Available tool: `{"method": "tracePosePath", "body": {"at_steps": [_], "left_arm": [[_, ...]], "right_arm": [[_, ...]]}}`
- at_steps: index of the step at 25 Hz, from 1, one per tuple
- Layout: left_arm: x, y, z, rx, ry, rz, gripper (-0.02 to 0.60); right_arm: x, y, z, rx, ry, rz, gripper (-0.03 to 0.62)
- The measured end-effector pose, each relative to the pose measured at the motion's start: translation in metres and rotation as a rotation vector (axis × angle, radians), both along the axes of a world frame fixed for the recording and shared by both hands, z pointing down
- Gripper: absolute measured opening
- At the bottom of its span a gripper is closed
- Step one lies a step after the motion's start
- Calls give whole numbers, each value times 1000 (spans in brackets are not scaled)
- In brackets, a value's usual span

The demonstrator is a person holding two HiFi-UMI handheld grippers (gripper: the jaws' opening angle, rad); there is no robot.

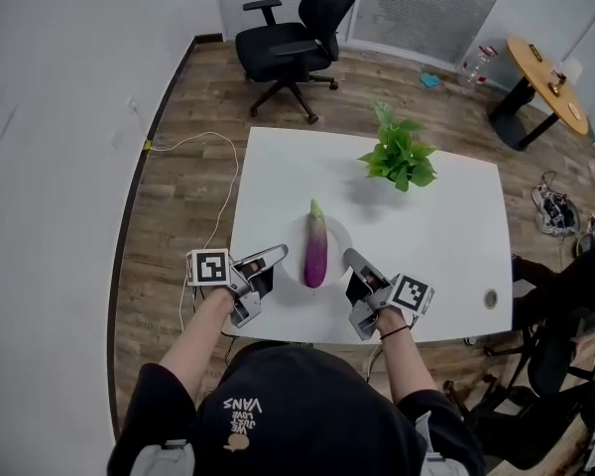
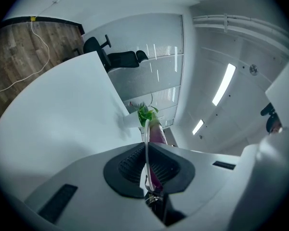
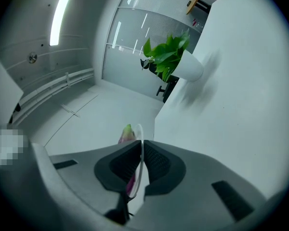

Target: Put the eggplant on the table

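Eggplant (image 1: 316,251), purple with a green cap, is seen lying lengthwise on a white plate (image 1: 339,234), its cap turned to the far side. The plate is held over the near edge of the white table (image 1: 446,246), about midway along that edge; whether it rests on the tabletop cannot be told. The plate is gripped at both sides. The left gripper (image 1: 276,256) is closed on the plate's left rim, and in the left gripper view the thin white rim is seen pinched between the two dark pads, with the eggplant just beyond it. The right gripper (image 1: 353,259) is closed on the right rim in the same way, the rim being seen edge-on between its pads in the right gripper view. Both grippers are held about level and are pointed toward each other across the plate. A leafy green plant (image 1: 400,157) in a white pot (image 3: 190,66) is set at the far right of the table, well apart from the plate. A black chair (image 1: 297,38) is seen on the wooden floor (image 1: 178,167) beyond the table, and a white cable (image 1: 218,181) is trailed across the floor at the left.
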State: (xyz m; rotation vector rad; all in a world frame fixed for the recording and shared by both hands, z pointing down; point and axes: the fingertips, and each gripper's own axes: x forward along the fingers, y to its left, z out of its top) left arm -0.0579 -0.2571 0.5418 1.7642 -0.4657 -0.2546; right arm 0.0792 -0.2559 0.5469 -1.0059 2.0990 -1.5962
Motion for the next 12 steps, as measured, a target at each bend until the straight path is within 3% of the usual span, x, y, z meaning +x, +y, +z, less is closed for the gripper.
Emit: {"method": "tracePosePath", "body": {"at_steps": [8, 12], "left_arm": [[2, -41, 35, -10, -48, 4, 25], [6, -53, 57, -54, -73, 18, 25]], "right_arm": [[4, -35, 33, -54, 16, 30, 31], [7, -48, 56, -94, 54, 34, 31]]}}
